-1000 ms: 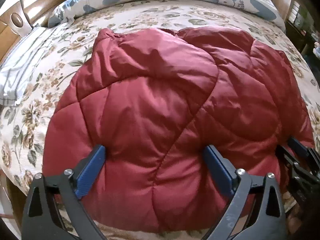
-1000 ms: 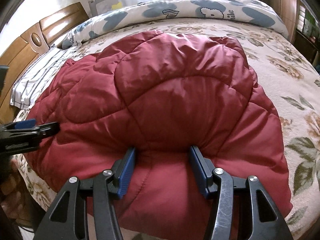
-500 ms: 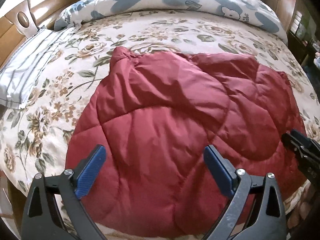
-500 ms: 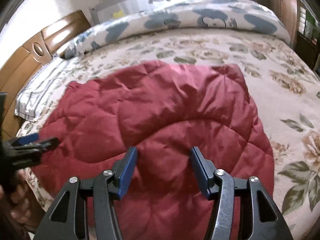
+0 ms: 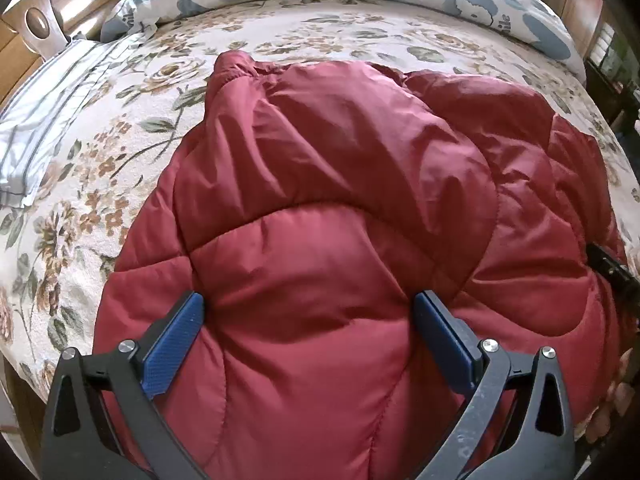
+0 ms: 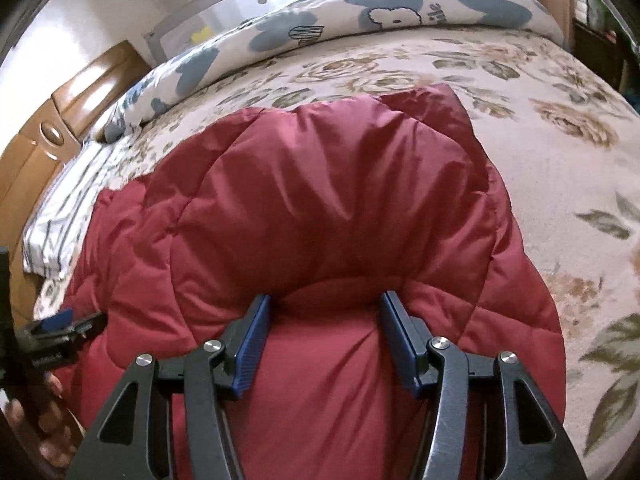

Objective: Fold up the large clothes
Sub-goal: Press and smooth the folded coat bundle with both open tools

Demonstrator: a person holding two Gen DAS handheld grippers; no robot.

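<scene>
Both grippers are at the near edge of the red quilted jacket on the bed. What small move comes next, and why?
Probably carry both grips forward over the red quilted jacket. The right gripper and left gripper each have puffed fabric bunched between their pads, and the far part lies flat on the floral bedspread.

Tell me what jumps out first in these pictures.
A puffy dark red quilted jacket sprawls across the middle of a floral bedspread. Both grippers work its near edge: the right gripper pinches a bunched fold, while the left gripper straddles the padding more widely.
</scene>
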